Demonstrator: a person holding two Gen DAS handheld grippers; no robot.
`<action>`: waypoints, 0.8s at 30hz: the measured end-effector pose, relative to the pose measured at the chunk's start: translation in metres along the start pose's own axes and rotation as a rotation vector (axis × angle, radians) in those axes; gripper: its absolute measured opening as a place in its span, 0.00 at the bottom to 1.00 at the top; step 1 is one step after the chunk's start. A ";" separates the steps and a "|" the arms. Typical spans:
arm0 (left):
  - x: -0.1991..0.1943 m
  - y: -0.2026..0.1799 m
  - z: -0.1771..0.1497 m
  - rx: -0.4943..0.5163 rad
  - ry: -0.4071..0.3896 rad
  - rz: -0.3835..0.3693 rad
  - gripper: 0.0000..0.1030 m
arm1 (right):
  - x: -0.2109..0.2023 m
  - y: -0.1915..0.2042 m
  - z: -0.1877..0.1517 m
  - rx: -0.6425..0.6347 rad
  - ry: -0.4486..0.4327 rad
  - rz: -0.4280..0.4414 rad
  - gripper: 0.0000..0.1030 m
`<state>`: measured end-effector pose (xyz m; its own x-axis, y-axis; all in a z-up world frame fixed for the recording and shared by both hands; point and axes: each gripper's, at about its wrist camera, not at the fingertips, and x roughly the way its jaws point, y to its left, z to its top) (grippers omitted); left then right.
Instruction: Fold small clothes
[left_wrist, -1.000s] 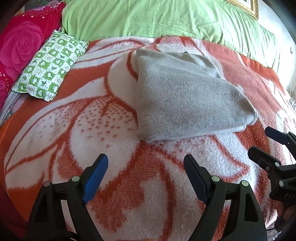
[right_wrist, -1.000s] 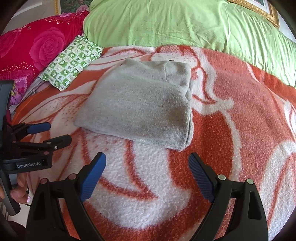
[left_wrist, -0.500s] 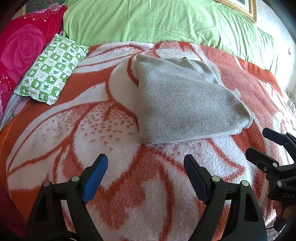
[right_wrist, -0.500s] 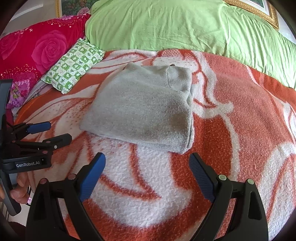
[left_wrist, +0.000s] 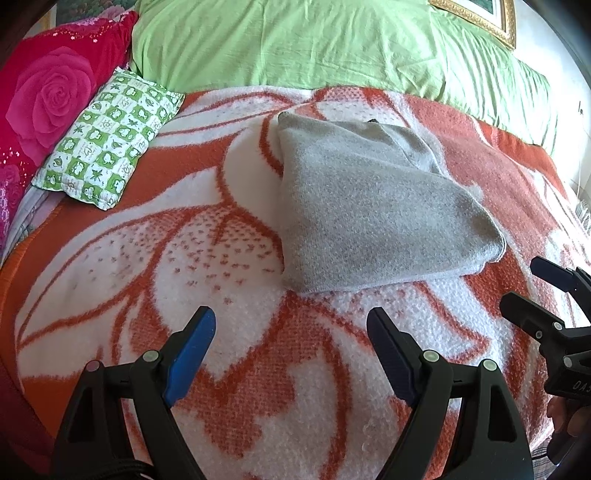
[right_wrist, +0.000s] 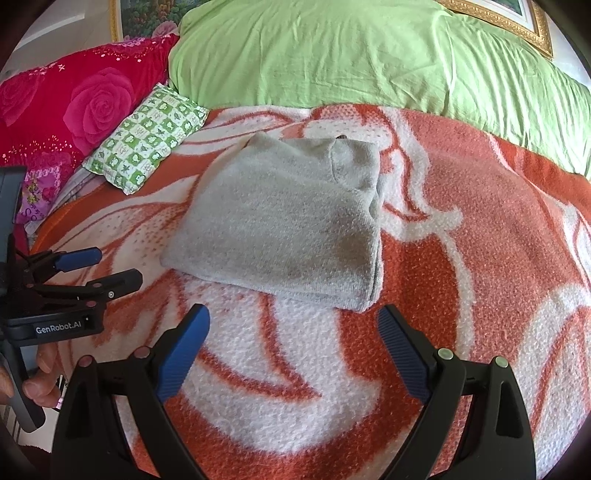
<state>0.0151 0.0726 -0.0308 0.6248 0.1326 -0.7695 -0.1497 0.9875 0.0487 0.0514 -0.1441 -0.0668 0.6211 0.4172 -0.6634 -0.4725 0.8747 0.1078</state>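
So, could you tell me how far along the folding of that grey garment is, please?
Done: the grey garment lies folded into a compact bundle on the orange and white blanket. In hand: nothing; the left gripper and right gripper are both open, short of its near edge, holding no cloth. Left: perhaps a final tidy; no other clothes are visible.

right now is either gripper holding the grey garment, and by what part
Nothing is held. The left gripper and right gripper are both open above the blanket, short of the folded grey garment.
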 end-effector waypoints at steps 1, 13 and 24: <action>0.000 0.000 0.000 0.000 0.001 0.000 0.82 | 0.000 -0.001 0.000 0.002 0.002 0.001 0.90; 0.007 -0.002 0.000 0.009 0.016 -0.004 0.82 | 0.004 -0.003 0.001 0.009 0.016 0.002 0.90; 0.014 0.000 0.001 0.009 0.038 -0.008 0.82 | 0.009 -0.004 0.001 0.014 0.027 0.007 0.91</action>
<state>0.0247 0.0750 -0.0412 0.5961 0.1217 -0.7937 -0.1377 0.9893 0.0483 0.0597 -0.1436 -0.0727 0.6008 0.4164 -0.6823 -0.4679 0.8753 0.1221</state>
